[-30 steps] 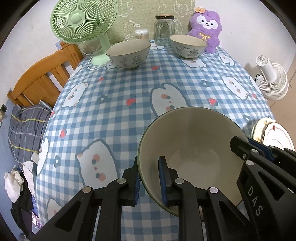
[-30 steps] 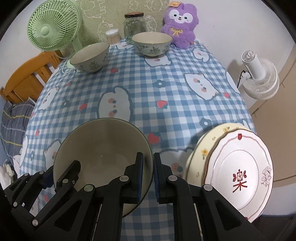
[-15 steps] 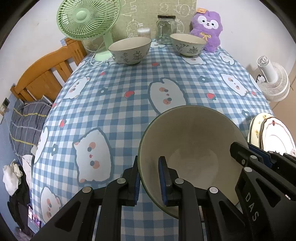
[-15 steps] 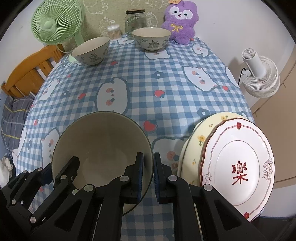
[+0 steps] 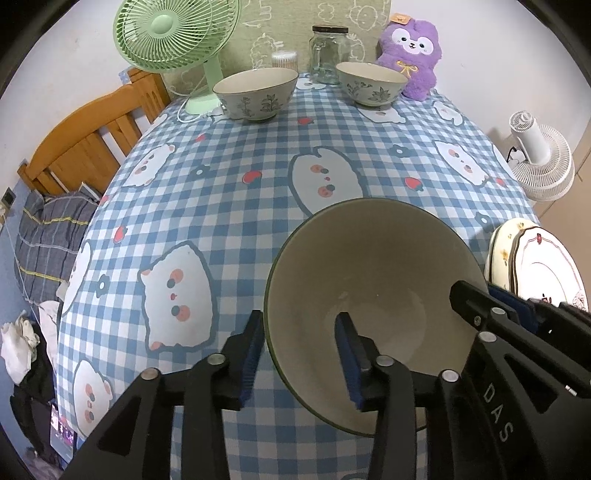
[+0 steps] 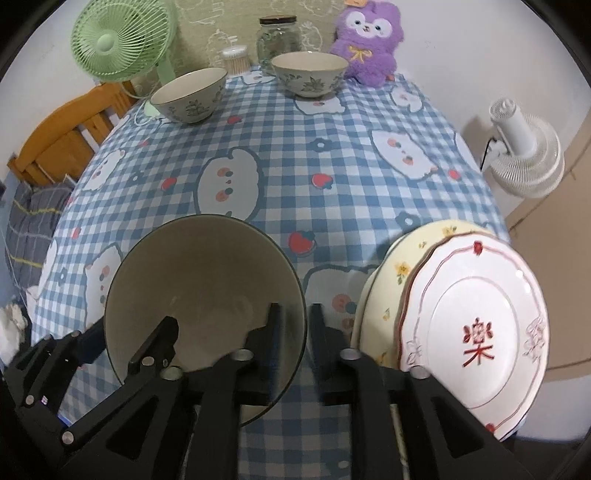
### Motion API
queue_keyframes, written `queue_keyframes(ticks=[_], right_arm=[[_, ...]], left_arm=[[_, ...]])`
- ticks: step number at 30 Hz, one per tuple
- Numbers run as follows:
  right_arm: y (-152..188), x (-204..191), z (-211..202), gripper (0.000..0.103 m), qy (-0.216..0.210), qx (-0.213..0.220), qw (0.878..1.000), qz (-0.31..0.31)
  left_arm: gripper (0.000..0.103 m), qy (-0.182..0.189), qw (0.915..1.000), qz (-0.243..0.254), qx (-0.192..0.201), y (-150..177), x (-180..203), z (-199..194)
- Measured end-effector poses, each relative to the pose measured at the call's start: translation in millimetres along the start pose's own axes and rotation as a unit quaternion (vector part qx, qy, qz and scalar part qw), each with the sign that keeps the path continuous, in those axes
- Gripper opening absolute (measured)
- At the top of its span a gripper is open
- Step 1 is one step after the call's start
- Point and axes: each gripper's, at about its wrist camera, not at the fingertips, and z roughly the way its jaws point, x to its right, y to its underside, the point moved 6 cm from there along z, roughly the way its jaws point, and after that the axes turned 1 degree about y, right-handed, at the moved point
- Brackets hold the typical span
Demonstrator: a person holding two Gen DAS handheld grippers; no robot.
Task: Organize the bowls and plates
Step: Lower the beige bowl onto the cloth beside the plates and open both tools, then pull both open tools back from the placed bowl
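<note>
A large plain bowl (image 5: 369,266) with a dark rim sits on the checked tablecloth (image 5: 229,192) near the front edge. My left gripper (image 5: 299,354) straddles its left rim and its jaws are opening, the pads clear of the wall. My right gripper (image 6: 295,336) straddles the right rim of the bowl (image 6: 207,273), its jaws also opening. A white plate (image 6: 476,314) with a red character lies on a yellow flowered plate (image 6: 399,266) at the right. Two patterned bowls (image 5: 255,92) (image 5: 371,88) stand apart at the far edge.
A green fan (image 5: 177,33), a glass jar (image 5: 328,51) and a purple plush toy (image 5: 410,48) line the back of the table. A white fan (image 5: 543,162) stands off the right side. A wooden bed frame (image 5: 92,140) is at the left.
Both grippers were shut on the big bowl's rim; now their jaws have parted and the rim stands free between them. The hands have hardly moved.
</note>
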Motion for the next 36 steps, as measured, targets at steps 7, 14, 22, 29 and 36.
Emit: queue_keyframes(ticks=[7, 14, 22, 29, 36], right_arm=[[-5, 2, -12, 0.076, -0.01, 0.016, 1.0, 0.008], [-16, 2, -36, 0.085, -0.017, 0.041, 0.999, -0.001], [-27, 3, -68, 0.091, -0.033, 0.063, 0.997, 0.001], [-36, 5, -94, 0.091, -0.03, 0.082, 0.996, 0.014], [-47, 4, -120, 0.091, -0.04, 0.1, 0.994, 0.002]], left_arm=[[0.063, 0.005, 0.9999, 0.001, 0.01, -2, 2, -11], [0.073, 0.006, 0.9996, 0.001, 0.027, -12, 2, -31], [0.077, 0.01, 0.9987, -0.003, 0.05, -24, 4, -62], [0.086, -0.018, 0.9977, -0.001, 0.066, -35, 2, -86], [0.092, -0.032, 0.9958, -0.014, 0.085, -43, -1, -112]])
